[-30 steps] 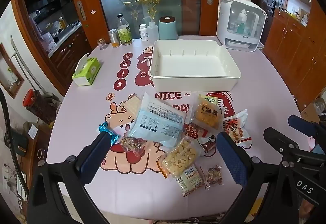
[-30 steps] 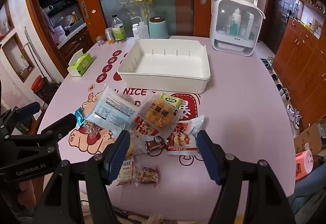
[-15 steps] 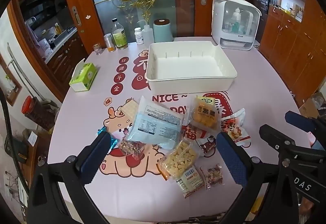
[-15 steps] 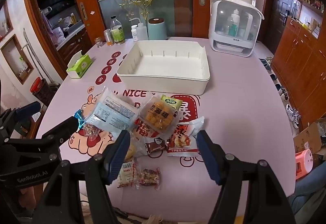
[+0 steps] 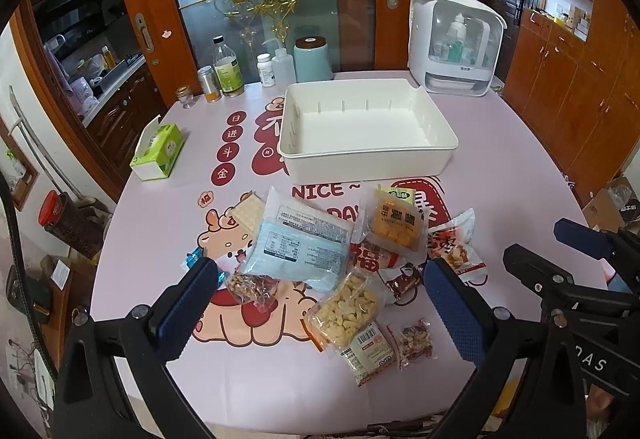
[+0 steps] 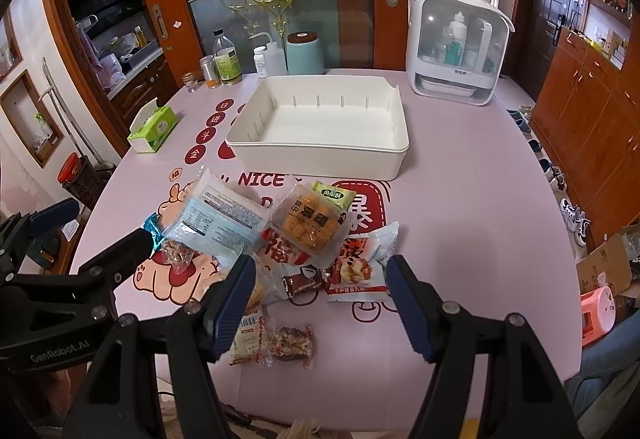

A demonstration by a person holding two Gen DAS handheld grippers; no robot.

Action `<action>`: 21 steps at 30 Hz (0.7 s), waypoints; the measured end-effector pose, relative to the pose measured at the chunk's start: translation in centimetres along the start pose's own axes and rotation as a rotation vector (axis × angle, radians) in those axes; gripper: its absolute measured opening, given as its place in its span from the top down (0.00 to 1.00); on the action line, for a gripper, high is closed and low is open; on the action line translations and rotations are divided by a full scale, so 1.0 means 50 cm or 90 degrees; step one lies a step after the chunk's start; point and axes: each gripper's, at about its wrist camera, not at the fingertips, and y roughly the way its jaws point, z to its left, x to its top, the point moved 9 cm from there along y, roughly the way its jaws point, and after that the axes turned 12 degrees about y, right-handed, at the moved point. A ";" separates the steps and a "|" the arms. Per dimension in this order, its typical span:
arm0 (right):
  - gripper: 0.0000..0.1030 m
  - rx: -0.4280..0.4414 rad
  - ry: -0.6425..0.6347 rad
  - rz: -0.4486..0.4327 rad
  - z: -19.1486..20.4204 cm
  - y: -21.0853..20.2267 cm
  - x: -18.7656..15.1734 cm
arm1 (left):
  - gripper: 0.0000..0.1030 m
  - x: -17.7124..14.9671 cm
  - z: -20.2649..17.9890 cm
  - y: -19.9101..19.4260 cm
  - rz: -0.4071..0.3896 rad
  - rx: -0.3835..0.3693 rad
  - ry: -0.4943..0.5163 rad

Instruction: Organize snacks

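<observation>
Both the left tool (image 5: 320, 303) and the right tool (image 6: 320, 295) hover released over the snack packets (image 5: 340, 251) heaped on the counter (image 5: 500, 167), the empty bin (image 5: 366, 155) waiting just behind them.

We see the right gripper (image 6: 320, 295) over the near edge of the pink table (image 6: 472, 199), jaws wide apart, nothing between the pads. Left gripper (image 6: 104, 235) enters from the left, its tip just beside the blue-and-white packet (image 6: 218, 217). Snacks lie piled in front of us: orange snack pack (image 6: 310, 225) right of the blue one, red-and-white packet (image 6: 358, 267) further right, small brown bar (image 6: 304, 281) between them, nut pouch (image 6: 290, 345) nearest. Empty white bin (image 6: 320, 155) sits beyond the pile. Green tissue box (image 6: 154, 127) far left. Bottles (image 6: 227, 57) and a teal canister (image 6: 305, 53) along the far edge, white cabinet (image 6: 456, 47) far right.
</observation>
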 end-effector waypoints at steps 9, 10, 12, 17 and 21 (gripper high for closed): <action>0.33 -0.001 0.000 0.002 -0.003 -0.002 -0.009 | 0.01 -0.014 -0.004 0.002 0.017 0.000 -0.001; 0.33 0.000 0.000 0.002 -0.004 -0.003 -0.010 | 0.01 -0.015 -0.005 0.002 0.018 0.000 -0.001; 0.33 0.000 -0.001 0.004 -0.005 -0.004 -0.015 | 0.01 -0.018 -0.005 0.000 0.020 0.003 -0.003; 0.33 0.003 -0.004 0.008 -0.005 -0.006 -0.021 | 0.01 -0.024 -0.009 -0.003 0.025 0.008 -0.007; 0.33 0.007 -0.009 0.010 -0.007 -0.010 -0.026 | 0.01 -0.030 -0.013 -0.004 0.029 0.013 -0.014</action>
